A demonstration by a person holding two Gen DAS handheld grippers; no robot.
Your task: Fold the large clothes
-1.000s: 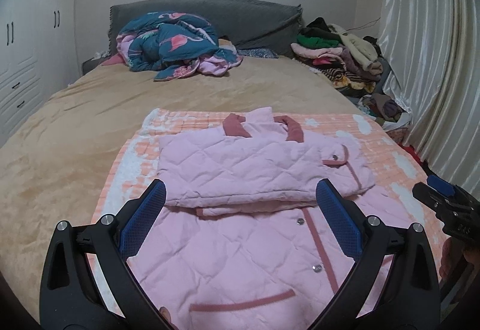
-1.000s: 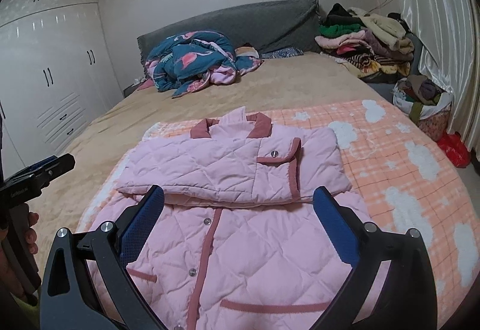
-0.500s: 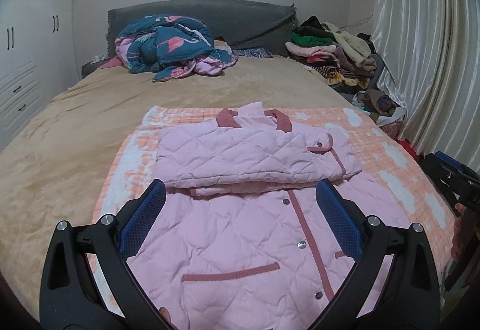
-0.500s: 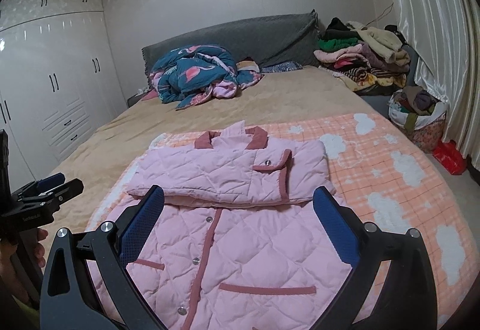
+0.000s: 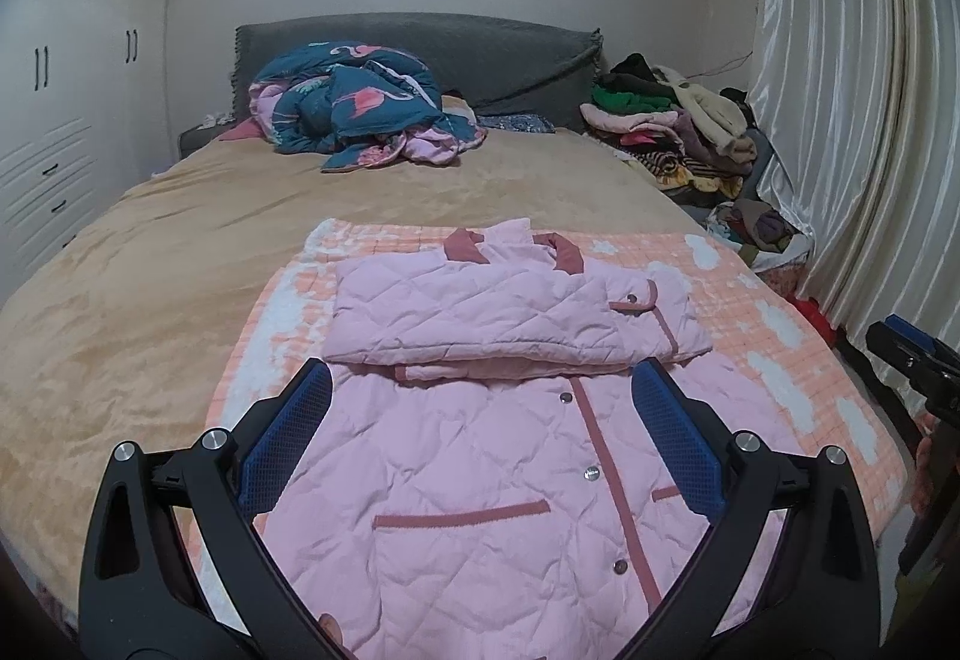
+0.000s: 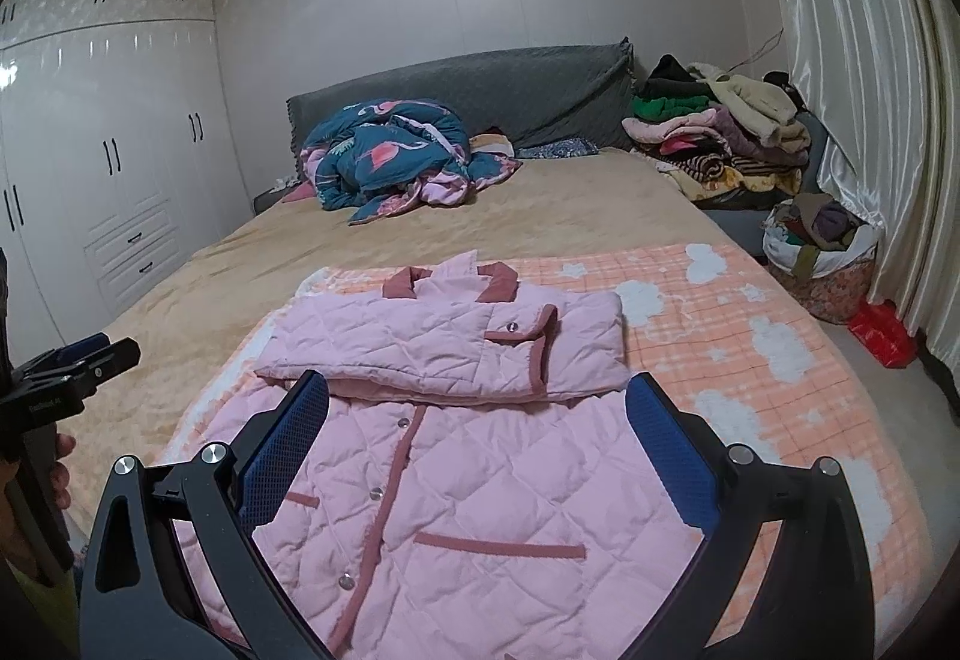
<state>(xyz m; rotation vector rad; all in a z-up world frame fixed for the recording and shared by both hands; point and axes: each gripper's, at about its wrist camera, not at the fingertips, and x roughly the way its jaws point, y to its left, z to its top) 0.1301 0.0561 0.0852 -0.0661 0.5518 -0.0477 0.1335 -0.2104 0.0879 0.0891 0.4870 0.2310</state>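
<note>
Both grippers, left (image 5: 474,438) and right (image 6: 474,438), gape wide, empty; grab jacket (image 5: 480,480) hem corners at the bed's near edge, fold evenly upward

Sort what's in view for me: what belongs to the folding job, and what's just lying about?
Job:
pink jacket, sleeves folded across chest
left gripper, jaws open
right gripper, jaws open
orange blanket under the jacket

Lying about:
flamingo quilt
clothes pile
bag of clothes
red bag
</note>
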